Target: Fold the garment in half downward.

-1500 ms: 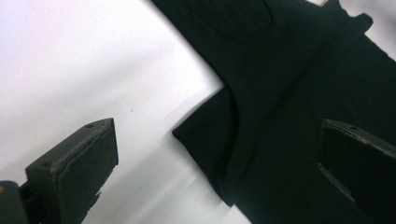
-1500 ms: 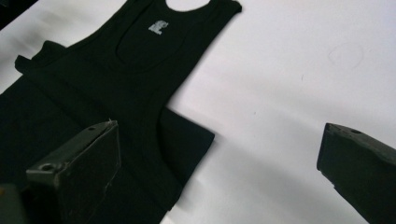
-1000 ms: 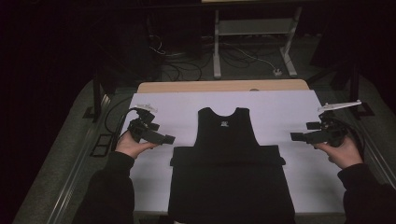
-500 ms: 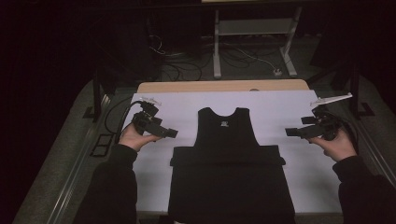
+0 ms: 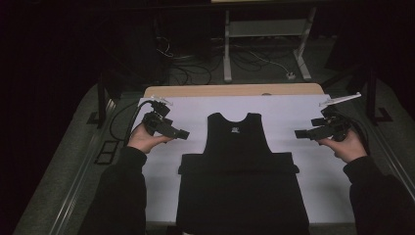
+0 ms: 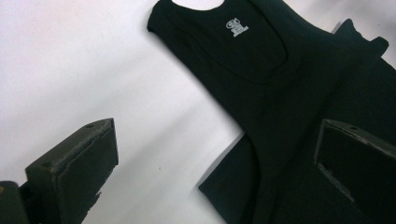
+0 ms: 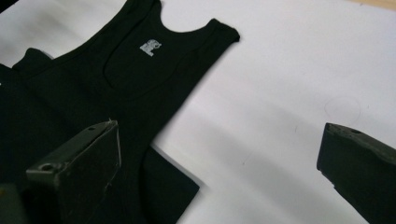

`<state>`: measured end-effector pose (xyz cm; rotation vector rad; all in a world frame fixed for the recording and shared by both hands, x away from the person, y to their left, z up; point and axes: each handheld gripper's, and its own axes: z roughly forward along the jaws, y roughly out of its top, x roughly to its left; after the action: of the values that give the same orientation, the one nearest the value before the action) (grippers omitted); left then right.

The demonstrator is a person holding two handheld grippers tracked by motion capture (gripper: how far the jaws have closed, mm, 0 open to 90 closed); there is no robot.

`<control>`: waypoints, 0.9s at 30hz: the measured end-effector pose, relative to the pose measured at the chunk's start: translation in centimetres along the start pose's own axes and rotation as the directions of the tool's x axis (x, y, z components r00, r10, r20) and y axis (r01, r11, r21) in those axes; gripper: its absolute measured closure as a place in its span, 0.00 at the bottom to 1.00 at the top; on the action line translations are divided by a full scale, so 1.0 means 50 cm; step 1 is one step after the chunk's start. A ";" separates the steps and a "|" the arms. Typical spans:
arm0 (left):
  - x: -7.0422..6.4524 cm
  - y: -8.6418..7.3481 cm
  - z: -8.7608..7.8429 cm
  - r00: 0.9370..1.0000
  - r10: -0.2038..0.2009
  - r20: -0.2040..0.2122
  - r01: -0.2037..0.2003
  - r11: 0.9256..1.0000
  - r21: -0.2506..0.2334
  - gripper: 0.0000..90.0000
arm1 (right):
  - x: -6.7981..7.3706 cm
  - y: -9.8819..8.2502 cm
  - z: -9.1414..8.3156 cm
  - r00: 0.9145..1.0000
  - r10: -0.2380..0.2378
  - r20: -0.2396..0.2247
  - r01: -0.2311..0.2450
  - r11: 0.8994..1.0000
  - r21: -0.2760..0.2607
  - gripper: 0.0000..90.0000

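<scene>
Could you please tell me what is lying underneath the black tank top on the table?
The black tank top lies flat on a white sheet covering the table. The sheet shows all around its upper part; whatever lies directly beneath the fabric is covered.

The black tank top's (image 5: 242, 181) hem runs off the high view's bottom edge; its small neck label (image 6: 237, 27) is unreadable.

The room lay dark around the brightly lit white table cover (image 5: 293, 112); the black tank top (image 5: 239, 142) lost detail, and the near jaws blurred softly
</scene>
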<state>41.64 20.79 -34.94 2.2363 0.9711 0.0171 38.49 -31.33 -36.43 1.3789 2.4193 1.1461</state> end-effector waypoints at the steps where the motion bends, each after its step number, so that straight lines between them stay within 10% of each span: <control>1: 0.000 0.002 0.002 1.000 -0.001 0.001 0.001 1.000 -0.003 0.00 | 0.000 0.003 0.000 1.000 -0.001 -0.001 0.001 1.000 -0.002 0.00; 27: 0.022 0.039 0.048 1.000 0.015 -0.021 -0.015 1.000 0.015 0.00 | -0.003 0.063 0.054 0.999 -0.032 -0.012 0.032 0.999 0.023 0.00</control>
<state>44.32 19.15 -35.90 2.2610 0.9689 0.0399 41.92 -29.03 -36.26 1.3384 2.4613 1.1253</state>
